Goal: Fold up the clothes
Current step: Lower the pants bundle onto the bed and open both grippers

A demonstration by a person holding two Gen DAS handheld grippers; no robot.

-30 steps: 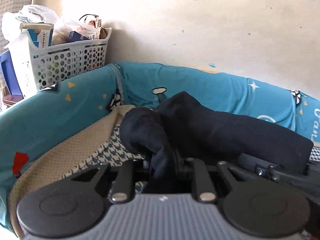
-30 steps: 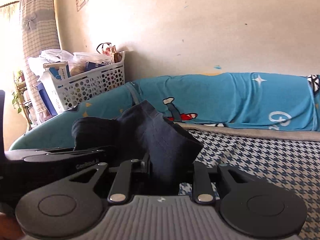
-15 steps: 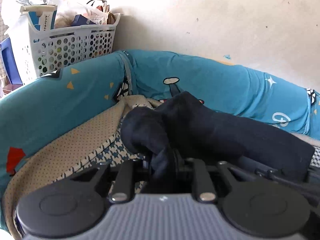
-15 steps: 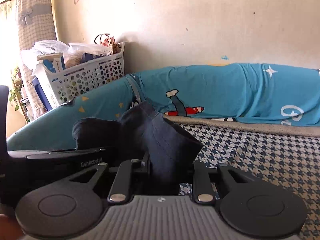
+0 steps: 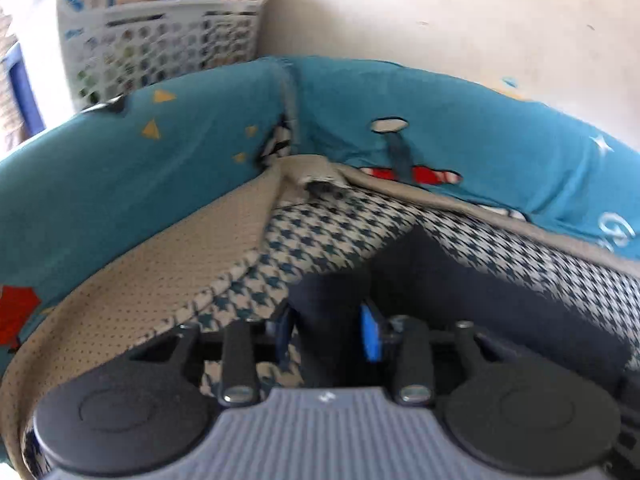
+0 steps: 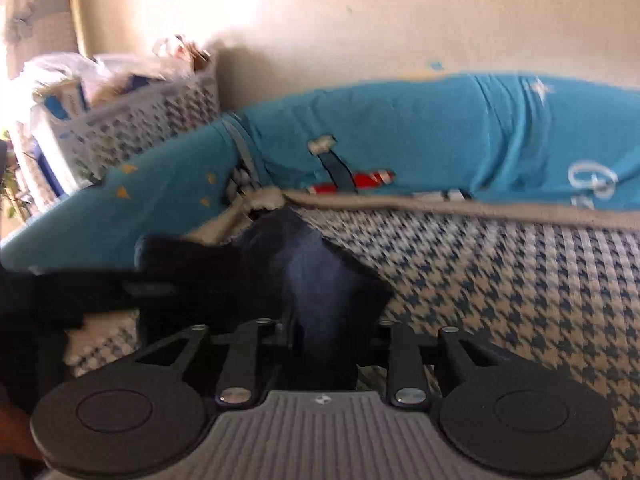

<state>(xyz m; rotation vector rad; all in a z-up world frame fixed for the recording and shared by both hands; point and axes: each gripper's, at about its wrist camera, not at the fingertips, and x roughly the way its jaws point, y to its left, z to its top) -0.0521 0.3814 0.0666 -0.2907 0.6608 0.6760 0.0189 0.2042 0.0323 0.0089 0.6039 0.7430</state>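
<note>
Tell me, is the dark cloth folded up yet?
Not quite. The dark cloth already lies low on the checked cover, looking doubled. The left gripper has opened around it; the right gripper looks shut on it. Letting go and neatening remain.

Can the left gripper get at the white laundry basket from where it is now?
Probably not. The left gripper is low over the houndstooth sheet, with the dark garment between its fingers, and the teal bumper stands between it and the white basket.

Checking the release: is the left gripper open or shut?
Open. The left gripper has its blue pads parted, with the dark garment lying loosely between them.
</note>
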